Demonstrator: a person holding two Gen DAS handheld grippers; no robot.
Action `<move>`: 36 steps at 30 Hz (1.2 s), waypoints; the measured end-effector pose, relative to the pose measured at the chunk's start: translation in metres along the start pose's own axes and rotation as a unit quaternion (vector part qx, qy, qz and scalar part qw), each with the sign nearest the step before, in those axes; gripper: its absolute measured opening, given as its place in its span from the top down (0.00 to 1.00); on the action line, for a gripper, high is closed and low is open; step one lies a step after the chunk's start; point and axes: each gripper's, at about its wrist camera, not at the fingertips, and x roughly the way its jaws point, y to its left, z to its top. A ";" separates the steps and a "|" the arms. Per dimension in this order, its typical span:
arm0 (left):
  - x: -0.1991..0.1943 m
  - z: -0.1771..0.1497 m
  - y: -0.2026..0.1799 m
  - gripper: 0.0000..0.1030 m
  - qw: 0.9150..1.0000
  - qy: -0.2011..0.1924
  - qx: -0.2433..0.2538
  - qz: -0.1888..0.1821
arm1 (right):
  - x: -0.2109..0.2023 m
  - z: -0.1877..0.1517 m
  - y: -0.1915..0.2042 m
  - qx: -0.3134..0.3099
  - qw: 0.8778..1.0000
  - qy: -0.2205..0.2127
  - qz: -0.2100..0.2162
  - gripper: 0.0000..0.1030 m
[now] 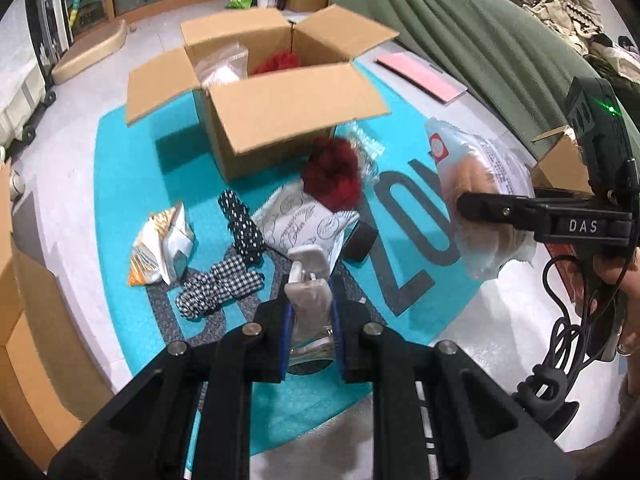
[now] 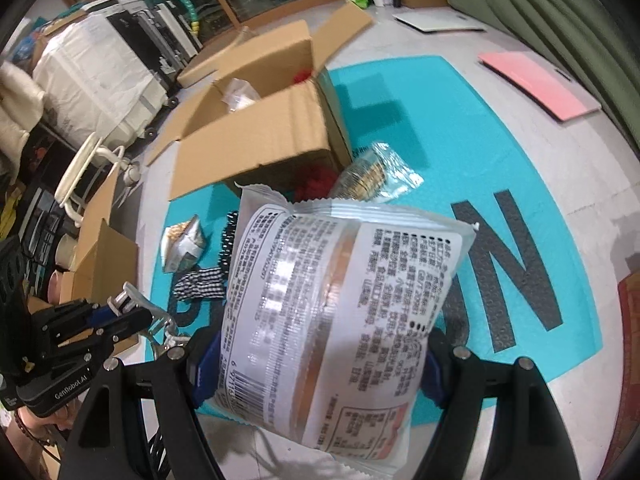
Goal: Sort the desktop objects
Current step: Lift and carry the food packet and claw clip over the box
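Note:
My left gripper [image 1: 310, 308] is shut on a small clear spray bottle with a white pump head [image 1: 307, 280], held above the teal mat. My right gripper [image 2: 316, 356] is shut on a sealed bread packet [image 2: 328, 312], lifted off the mat; it also shows in the left wrist view [image 1: 480, 196] at the right. An open cardboard box [image 1: 276, 120] stands at the back of the mat with a clear bag and something red inside. On the mat lie a red pompom [image 1: 332, 170], a white sachet [image 1: 300, 224], a dotted scrunchie [image 1: 242, 226], a checked bow [image 1: 218, 286] and a snack packet [image 1: 162, 248].
A clear biscuit pack [image 2: 370, 174] lies by the box's corner. A pink folder [image 2: 536, 82] lies on the floor at the far right, next to a green curtain [image 1: 460, 28]. More cardboard boxes [image 2: 100, 264] and storage units stand at the left.

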 end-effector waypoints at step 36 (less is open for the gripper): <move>-0.039 0.150 0.020 0.85 0.995 -0.092 0.020 0.011 | -0.031 0.145 0.064 -0.106 0.993 -0.051 0.024 0.24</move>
